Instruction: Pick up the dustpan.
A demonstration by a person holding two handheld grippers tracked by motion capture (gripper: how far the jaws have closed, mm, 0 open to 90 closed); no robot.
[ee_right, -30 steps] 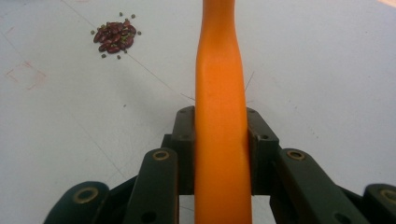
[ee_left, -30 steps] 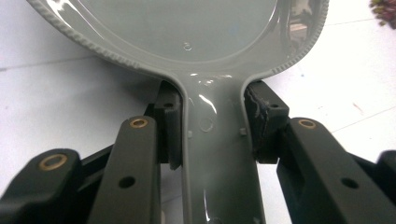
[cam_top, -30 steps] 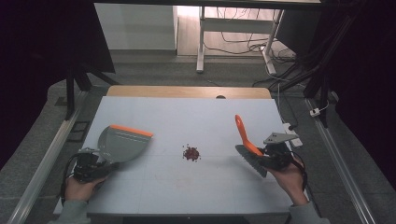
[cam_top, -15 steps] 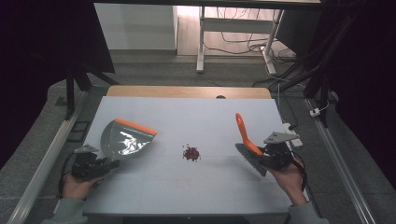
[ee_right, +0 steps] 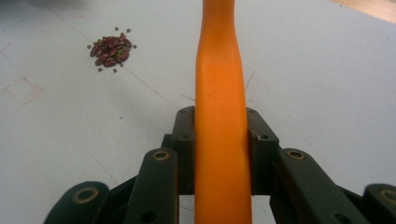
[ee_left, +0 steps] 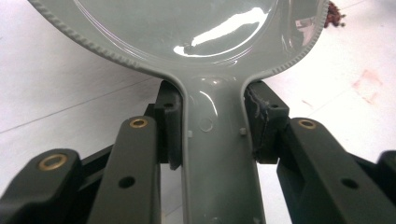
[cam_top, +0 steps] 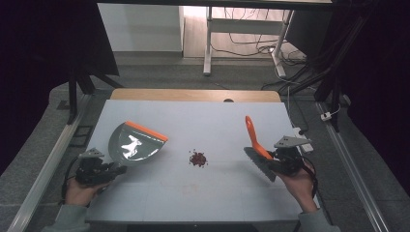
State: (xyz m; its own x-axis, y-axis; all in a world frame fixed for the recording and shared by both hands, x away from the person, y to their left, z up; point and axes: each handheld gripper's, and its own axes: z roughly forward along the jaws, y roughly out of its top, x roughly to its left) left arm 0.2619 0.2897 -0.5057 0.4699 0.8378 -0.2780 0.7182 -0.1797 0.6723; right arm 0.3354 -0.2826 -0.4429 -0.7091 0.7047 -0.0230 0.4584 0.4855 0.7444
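Seen from the high view, the left tool point(cam_top: 107, 172) is clamped on the handle of a grey dustpan point(cam_top: 136, 143), whose orange-edged mouth faces right across the white bench point(cam_top: 208, 121) toward a small pile of reddish beans point(cam_top: 197, 158). The right tool point(cam_top: 279, 161) is closed on an orange-handled brush point(cam_top: 255, 147), with the handle rising up and away from the hand and the bristle head toward the person. The pile lies between the two tools, somewhat nearer the dustpan's lip than the brush, with bare bench on either side and nothing standing in the path. Beyond the bench, a metal stand and loose cables sit on the floor, well apart from the work.

From the left gripper view, the pads press on both flanks of the dustpan point(ee_left: 196, 56) handle, which runs straight up between the jaws into the shiny pan. The beans point(ee_left: 333, 13) peek in at the upper right corner, just past the pan's rim.

From the right gripper view, the jaws squeeze the brush point(ee_right: 219, 116) handle, its long axis running straight ahead. The beans point(ee_right: 111, 48) lie ahead and to the left, well apart, so the sweep would likely have to travel leftward toward the dustpan.
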